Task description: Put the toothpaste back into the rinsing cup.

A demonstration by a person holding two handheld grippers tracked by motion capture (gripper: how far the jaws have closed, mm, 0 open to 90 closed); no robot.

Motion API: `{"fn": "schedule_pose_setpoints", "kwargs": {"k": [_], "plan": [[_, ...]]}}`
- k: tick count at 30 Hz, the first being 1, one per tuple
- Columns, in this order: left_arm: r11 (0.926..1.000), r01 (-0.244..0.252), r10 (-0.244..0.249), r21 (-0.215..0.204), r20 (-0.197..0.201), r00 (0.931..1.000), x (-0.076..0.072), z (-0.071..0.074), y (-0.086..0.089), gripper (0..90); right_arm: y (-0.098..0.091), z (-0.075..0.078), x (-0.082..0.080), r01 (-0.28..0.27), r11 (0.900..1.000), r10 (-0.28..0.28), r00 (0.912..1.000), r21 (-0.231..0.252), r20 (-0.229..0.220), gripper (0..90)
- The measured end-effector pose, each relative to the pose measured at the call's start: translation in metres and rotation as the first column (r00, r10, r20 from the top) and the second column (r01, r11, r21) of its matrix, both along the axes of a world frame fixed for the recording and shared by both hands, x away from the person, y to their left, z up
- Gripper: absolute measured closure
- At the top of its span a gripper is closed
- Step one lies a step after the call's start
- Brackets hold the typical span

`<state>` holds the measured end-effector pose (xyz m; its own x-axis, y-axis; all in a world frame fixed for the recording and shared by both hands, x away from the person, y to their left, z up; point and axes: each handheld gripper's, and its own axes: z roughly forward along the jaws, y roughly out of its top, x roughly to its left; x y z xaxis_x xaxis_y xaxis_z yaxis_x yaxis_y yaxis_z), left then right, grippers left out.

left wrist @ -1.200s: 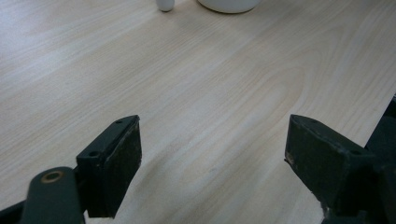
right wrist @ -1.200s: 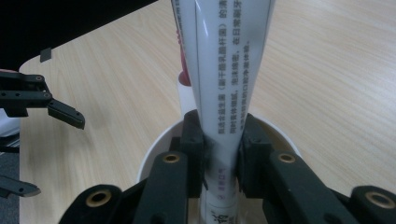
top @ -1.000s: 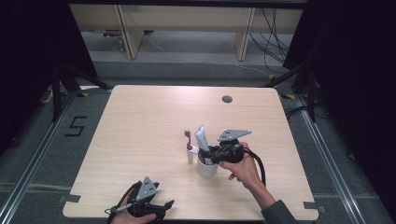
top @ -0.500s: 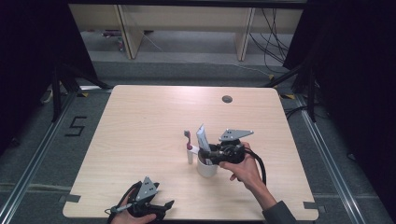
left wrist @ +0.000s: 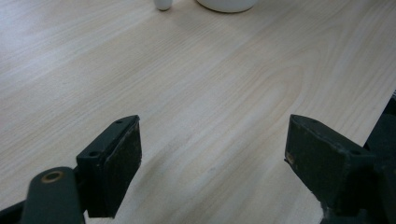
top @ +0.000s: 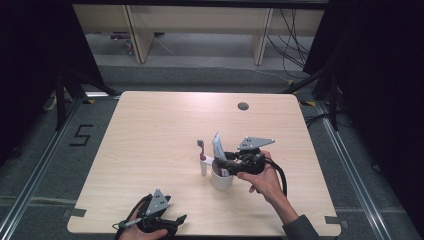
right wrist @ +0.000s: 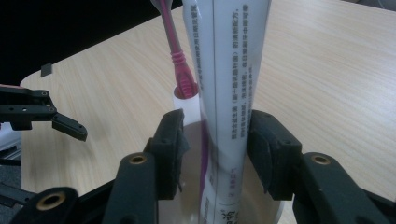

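High view is showing the whole desk [top: 150, 130]: white cup [top: 221, 179] standing near the middle-right, white tube [top: 218, 148] sticking up out of it, and a pink toothbrush [top: 201, 150] upright in a small white holder [top: 204, 168] just left of the cup. Right tongs [top: 223, 162] are sitting at the cup rim, left tongs [top: 175, 220] are resting at the near edge of the desk, well apart from the cup.

Right gripper view is giving the close detail – tube [right wrist: 229, 84] standing between the pads, jaws having just been opening. Right pad is looking close against the tube, left pad is standing off with a visible gap, so not clamping. Toothbrush [right wrist: 180, 70] is rising just behind.

Tube top and brush head are getting cut off in that view; the tube print is too small to read.

Left gripper view – jaws standing wide apart over bare wood, holding nothing, touching nothing. Cup base [left wrist: 226, 4] and holder foot [left wrist: 163, 4] are only peeking in at the top edge
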<state>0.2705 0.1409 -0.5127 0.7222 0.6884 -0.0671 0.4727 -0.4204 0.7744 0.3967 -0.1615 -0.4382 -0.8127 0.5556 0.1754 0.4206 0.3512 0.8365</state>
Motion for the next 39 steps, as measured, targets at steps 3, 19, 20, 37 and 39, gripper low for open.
{"fn": "schedule_pose_setpoints", "kwargs": {"k": [3, 19, 20, 37, 39], "plan": [[0.9999, 0.005, -0.006, 0.016, 0.003, 1.0000, 0.002, 0.001, 0.001, 18.2, -0.001, 0.001, 0.000, 0.005, 1.0000, -0.005, 1.0000, -0.001, -0.007, 54.4], [1.0000, 0.004, -0.004, 0.009, 0.007, 1.0000, 0.000, 0.001, 0.001, 18.2, -0.009, 0.008, -0.003, 0.020, 0.9998, -0.020, 0.9998, 0.007, -0.004, 44.2], [1.0000, 0.003, -0.003, 0.009, 0.007, 1.0000, 0.000, 0.001, 0.001, 18.2, -0.009, 0.009, -0.003, 0.019, 0.9998, -0.019, 0.9998, 0.010, -0.011, 43.3], [0.9999, 0.006, -0.006, 0.012, 0.012, 0.9999, 0.000, 0.002, 0.001, 18.2, -0.035, 0.016, -0.010, 0.078, 0.9968, -0.078, 0.9969, -0.016, 0.014, 36.0], [0.9999, 0.006, -0.006, 0.015, 0.011, 0.9999, 0.000, 0.002, 0.001, 18.2, -0.040, 0.017, -0.012, 0.095, 0.9954, -0.095, 0.9954, -0.015, 0.016, 34.6]]}}
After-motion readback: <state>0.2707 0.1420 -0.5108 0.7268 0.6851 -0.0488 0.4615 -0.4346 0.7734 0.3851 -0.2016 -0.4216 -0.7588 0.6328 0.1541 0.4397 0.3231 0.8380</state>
